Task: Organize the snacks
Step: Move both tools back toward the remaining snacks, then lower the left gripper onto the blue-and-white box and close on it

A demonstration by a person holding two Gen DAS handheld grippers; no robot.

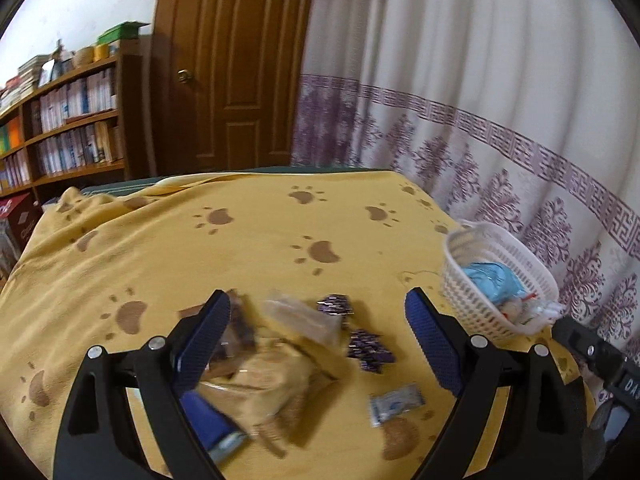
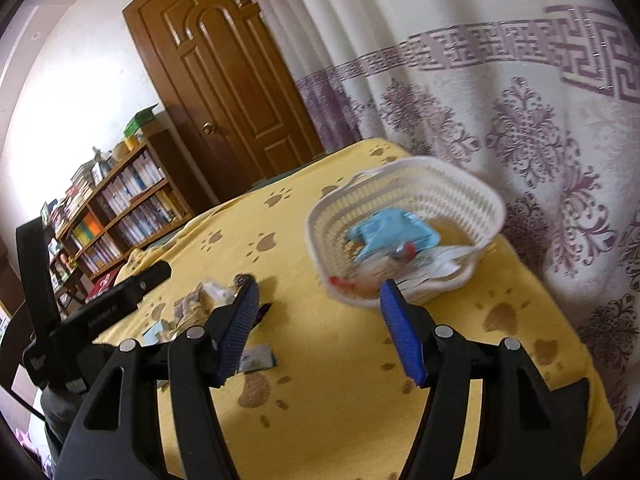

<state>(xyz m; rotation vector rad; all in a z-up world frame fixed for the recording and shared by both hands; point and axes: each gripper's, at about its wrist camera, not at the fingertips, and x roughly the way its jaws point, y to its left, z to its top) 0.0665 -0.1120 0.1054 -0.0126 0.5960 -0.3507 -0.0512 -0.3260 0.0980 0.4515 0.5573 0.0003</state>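
Observation:
Several loose snacks lie on the yellow paw-print cloth point(image 1: 240, 248): clear packs of tan biscuits point(image 1: 260, 376), two purple wrappers point(image 1: 368, 350), a small silver-blue packet point(image 1: 396, 402) and a blue pack point(image 1: 212, 424). My left gripper point(image 1: 316, 304) hangs open above this pile, holding nothing. A white slotted basket point(image 1: 480, 304) stands at the right with a light blue pack point(image 1: 492, 276) and other packets inside. In the right wrist view, my right gripper point(image 2: 319, 285) is open and empty just in front of the basket point(image 2: 440, 168). The left gripper's body point(image 2: 120, 296) shows at the left, over the snack pile point(image 2: 200, 300).
A white curtain with purple patterns point(image 1: 500, 140) hangs close behind the basket and along the table's right edge. A brown door point(image 1: 236, 64) and a bookshelf point(image 1: 72, 120) stand beyond the far edge. Bare cloth point(image 2: 340, 380) lies in front of the basket.

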